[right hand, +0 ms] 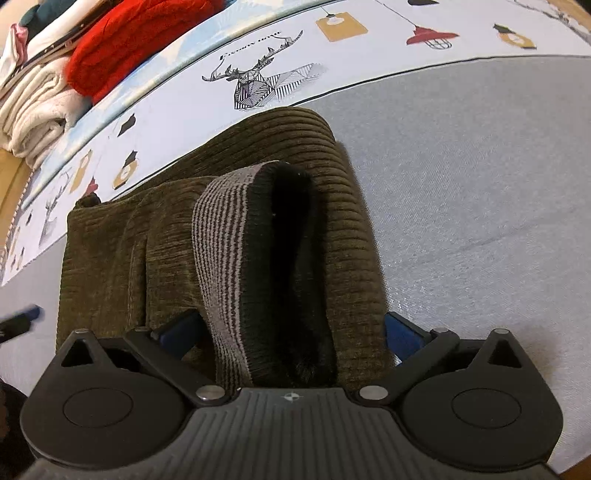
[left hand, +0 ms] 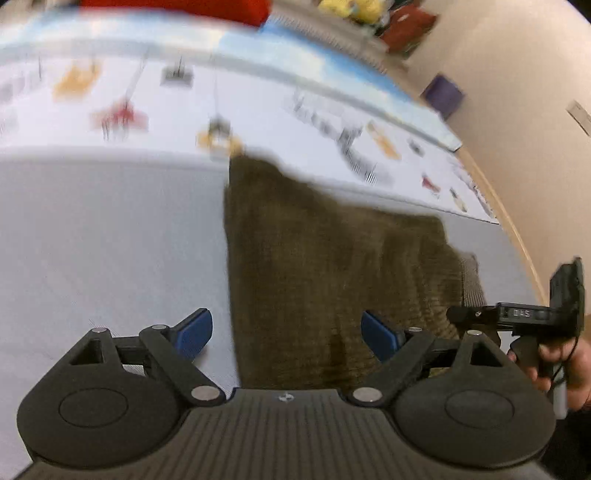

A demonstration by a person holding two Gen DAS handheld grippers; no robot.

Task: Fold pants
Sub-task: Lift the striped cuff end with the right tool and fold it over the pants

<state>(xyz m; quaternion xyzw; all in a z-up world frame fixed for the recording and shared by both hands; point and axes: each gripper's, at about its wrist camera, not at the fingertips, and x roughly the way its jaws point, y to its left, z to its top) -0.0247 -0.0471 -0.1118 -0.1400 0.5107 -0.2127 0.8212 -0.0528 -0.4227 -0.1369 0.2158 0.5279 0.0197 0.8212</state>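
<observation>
I see the olive corduroy pants (right hand: 122, 254) folded in a stack on the grey mat (right hand: 480, 192), far edge at the printed cloth (right hand: 258, 48). Striped waistband (right hand: 225, 258) loops up on top, dark lining showing. My left gripper (left hand: 286, 334) has jaws wide apart, nothing gripped, over the stack's left edge. My right gripper (right hand: 291, 332) is spread fully, blue pads either side of the waistband end, not pressing. Red knit (right hand: 136, 33) lies beyond.

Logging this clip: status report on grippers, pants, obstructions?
Left gripper open, empty. Right gripper open, astride the striped waistband, not pinching. Olive pants folded on grey mat. Nothing in the way.
</observation>
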